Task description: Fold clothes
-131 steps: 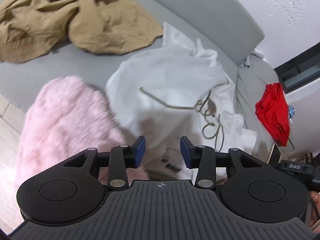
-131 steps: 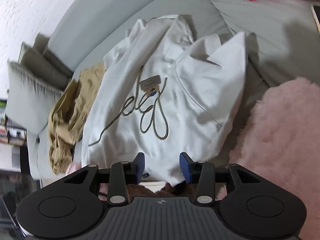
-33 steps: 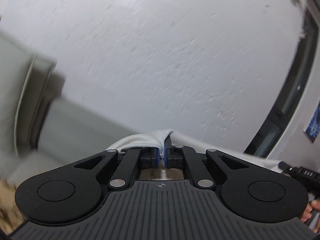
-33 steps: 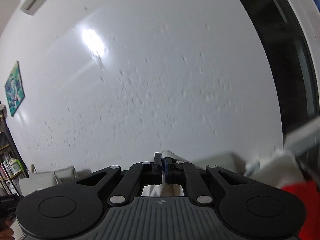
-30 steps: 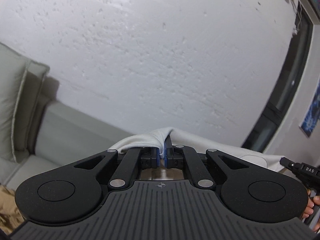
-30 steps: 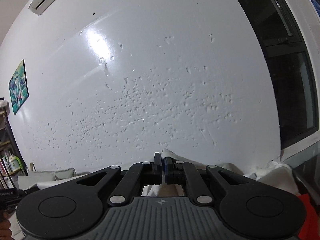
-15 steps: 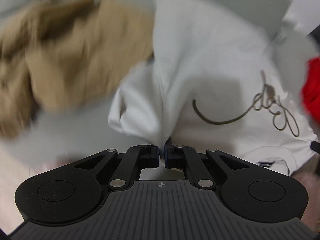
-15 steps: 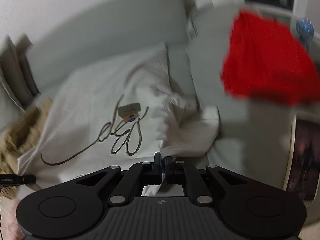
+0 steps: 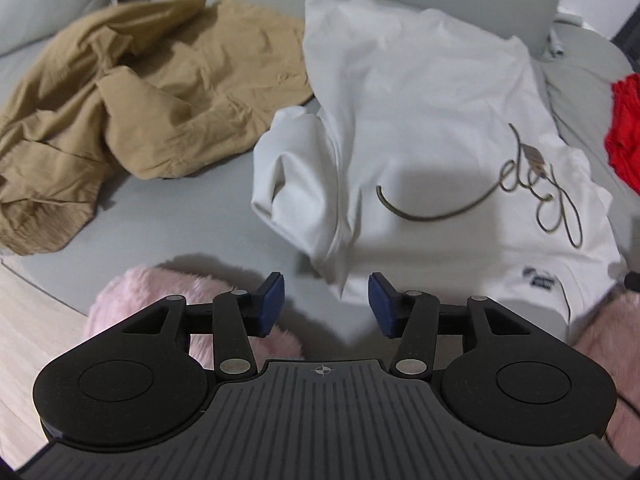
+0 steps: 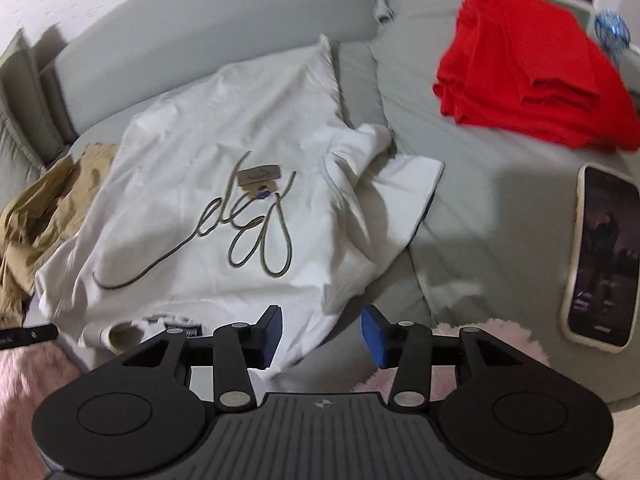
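Observation:
A white T-shirt with a looping script print lies spread front-up on the grey sofa, collar end nearest me, sleeves bunched at both sides. It also shows in the right wrist view. My left gripper is open and empty just short of the shirt's left shoulder. My right gripper is open and empty over the shirt's right shoulder edge.
A crumpled tan garment lies left of the shirt. A folded red garment sits at the right. A phone lies on the seat at the right. A pink fluffy rug lies along the sofa's front edge.
Both grippers held the shirt up in the air, brought it down onto the sofa, and have now opened and let it go. The shirt lies spread out.

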